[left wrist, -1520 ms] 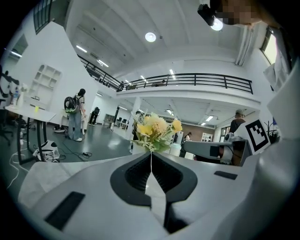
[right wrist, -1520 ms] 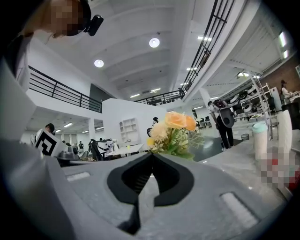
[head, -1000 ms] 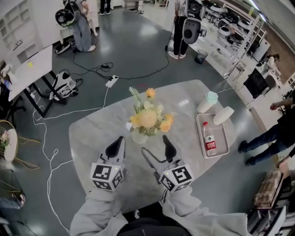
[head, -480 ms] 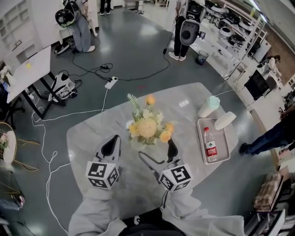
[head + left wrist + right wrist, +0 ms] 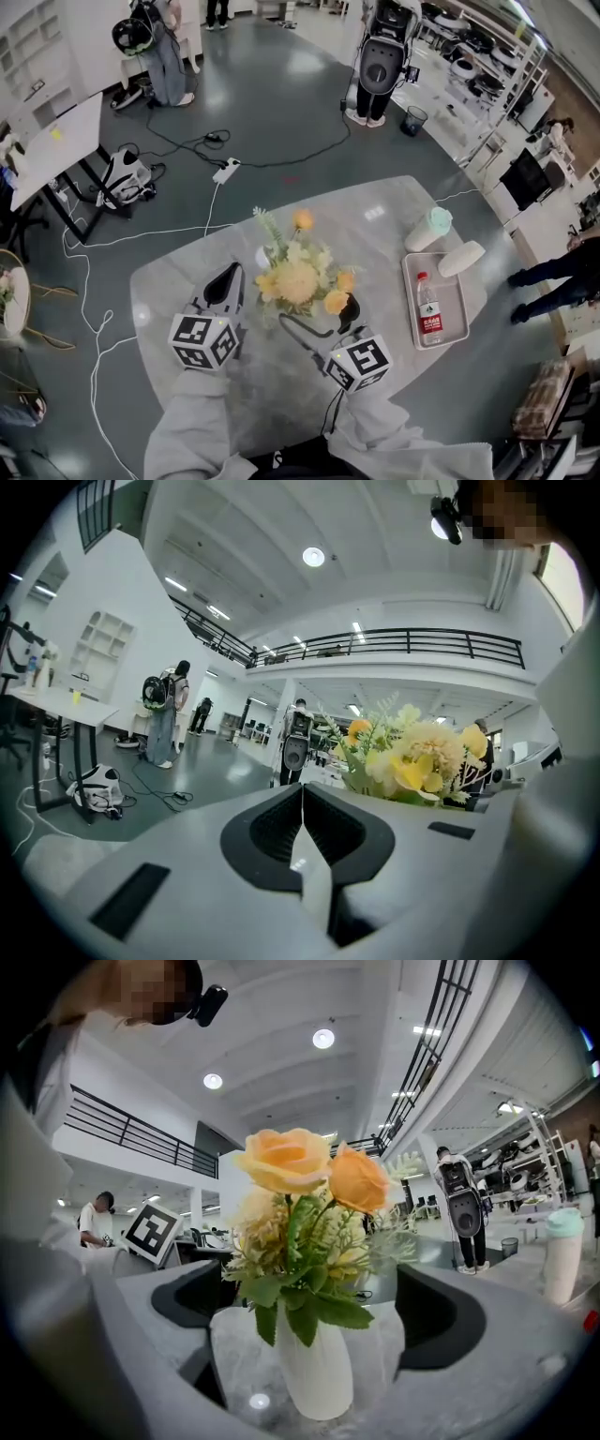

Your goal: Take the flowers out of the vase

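The grey marbled oval table [image 5: 178,272] fills the middle of the head view, with a white rectangular tray [image 5: 410,314] at its right edge. The bouquet of yellow and orange artificial flowers [image 5: 298,277] stands at the centre of the table. Its stems are still down in the white ribbed vase [image 5: 314,1372], so nothing has come out yet.

We judge this to be the approach. The right gripper [image 5: 321,317] sits just below and to the right of the blooms. Its jaws are spread wide with the vase body between them, and neither pad touches it. The left gripper [image 5: 302,817] is clenched on nothing. It sits at the lower left of the flowers, which appear off to the right in its own view.

Next, we think the right jaws should close on the vase to steady it. The left would have to unclench, swing toward the stems above the vase mouth, pinch them and lift straight up.
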Motion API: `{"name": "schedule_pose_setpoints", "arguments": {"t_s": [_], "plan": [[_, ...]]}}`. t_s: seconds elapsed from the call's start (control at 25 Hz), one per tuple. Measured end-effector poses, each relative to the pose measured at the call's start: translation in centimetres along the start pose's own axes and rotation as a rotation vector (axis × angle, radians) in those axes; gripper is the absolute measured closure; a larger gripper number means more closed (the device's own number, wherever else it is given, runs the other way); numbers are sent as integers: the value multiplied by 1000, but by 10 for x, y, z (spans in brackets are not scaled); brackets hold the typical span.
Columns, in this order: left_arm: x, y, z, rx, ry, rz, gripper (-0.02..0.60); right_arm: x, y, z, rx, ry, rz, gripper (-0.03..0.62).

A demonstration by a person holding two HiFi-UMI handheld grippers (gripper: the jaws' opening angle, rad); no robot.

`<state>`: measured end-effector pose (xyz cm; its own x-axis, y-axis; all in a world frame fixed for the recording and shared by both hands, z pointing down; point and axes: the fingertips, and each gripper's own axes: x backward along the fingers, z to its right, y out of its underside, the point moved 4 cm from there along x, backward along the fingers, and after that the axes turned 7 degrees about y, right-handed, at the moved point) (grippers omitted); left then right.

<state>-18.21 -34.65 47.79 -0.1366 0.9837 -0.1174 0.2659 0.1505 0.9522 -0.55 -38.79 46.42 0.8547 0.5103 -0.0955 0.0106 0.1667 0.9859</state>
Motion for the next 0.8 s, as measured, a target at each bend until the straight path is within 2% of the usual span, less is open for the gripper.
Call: {"name": "schedule_pose_setpoints", "arguments": {"t_s": [0.24,0.52,0.8], "plan": [[-30,-2,6,-74,81,-33,577,-9,2,7,28,-28,3,19],[-47,7,26,-99,250,-85,577,-22,-2,3,34,-99,19,19],[-48,10,37,-121,295,-95,577,-31,-6,-7,80,-152,21,20]]}}
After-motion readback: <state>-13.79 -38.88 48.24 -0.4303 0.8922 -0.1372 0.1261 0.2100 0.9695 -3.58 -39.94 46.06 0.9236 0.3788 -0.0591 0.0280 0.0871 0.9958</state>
